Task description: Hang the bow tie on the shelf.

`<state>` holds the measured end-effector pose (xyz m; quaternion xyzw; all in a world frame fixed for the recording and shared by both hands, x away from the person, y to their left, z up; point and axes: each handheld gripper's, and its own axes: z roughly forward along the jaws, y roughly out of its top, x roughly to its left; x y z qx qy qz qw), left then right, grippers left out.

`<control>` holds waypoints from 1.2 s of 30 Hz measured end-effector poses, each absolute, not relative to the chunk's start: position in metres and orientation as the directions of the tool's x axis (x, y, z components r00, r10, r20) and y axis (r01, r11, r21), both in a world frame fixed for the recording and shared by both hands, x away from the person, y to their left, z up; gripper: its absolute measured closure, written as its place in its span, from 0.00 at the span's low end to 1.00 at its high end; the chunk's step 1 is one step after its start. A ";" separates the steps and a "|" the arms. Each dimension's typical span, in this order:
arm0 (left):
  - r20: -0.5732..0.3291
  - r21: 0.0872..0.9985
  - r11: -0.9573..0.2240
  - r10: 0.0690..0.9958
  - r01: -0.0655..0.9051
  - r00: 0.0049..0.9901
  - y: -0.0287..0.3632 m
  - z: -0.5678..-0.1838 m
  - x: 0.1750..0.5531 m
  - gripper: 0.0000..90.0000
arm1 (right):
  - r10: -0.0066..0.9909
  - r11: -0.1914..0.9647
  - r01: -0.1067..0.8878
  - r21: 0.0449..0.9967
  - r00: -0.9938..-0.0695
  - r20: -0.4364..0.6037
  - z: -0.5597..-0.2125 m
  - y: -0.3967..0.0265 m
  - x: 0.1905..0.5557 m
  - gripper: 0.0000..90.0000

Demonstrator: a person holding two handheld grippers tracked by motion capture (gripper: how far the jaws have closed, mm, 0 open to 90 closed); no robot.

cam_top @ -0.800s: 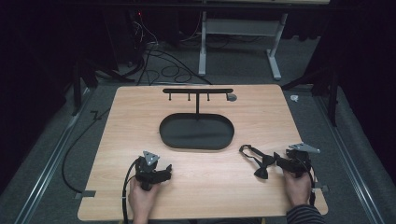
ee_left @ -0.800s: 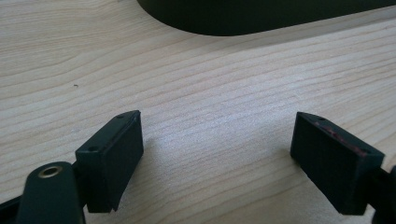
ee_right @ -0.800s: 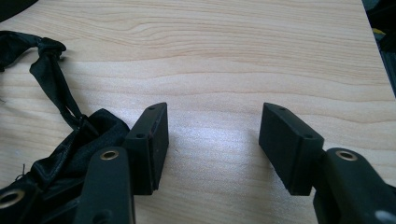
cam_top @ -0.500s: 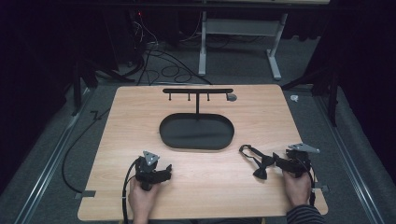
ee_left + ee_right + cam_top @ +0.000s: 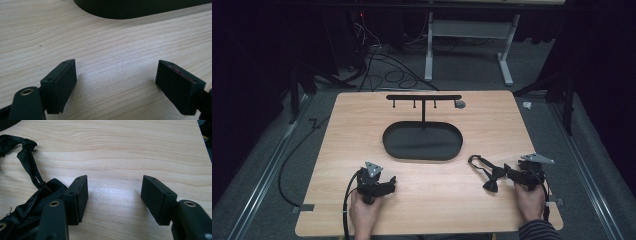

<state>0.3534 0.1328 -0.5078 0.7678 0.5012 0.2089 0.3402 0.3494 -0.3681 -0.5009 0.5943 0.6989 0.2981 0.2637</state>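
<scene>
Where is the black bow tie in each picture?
High view: the black bow tie lies on the table, lower right, just left of the right gripper.
Left gripper view: not in it.
Right gripper view: bow tie at the left edge, beside the left-hand jaw.
Shared landmark: the black oval tray, also top of the left gripper view.

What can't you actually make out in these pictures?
- Black fabric bow tie: right gripper view, partly behind the right gripper's near jaw and cut off at the left edge.
- Black oval tray: left gripper view, cut off by the top edge.
- Pegs on the black T-shaped rack: high view, too small.
</scene>
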 end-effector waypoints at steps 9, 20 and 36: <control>-0.020 0.732 -0.266 0.912 0.627 0.410 0.133 -0.508 0.354 0.19 | 0.988 0.115 0.674 0.730 -0.153 -0.015 -0.501 -0.368 0.349 0.45; -0.020 0.733 -0.264 0.912 0.627 0.409 0.133 -0.508 0.354 0.19 | 0.987 0.119 0.673 0.730 -0.162 -0.012 -0.501 -0.367 0.349 0.43; -0.021 0.733 -0.265 0.912 0.627 0.409 0.133 -0.508 0.354 0.19 | 0.984 0.100 0.668 0.737 -0.174 0.024 -0.494 -0.367 0.348 0.54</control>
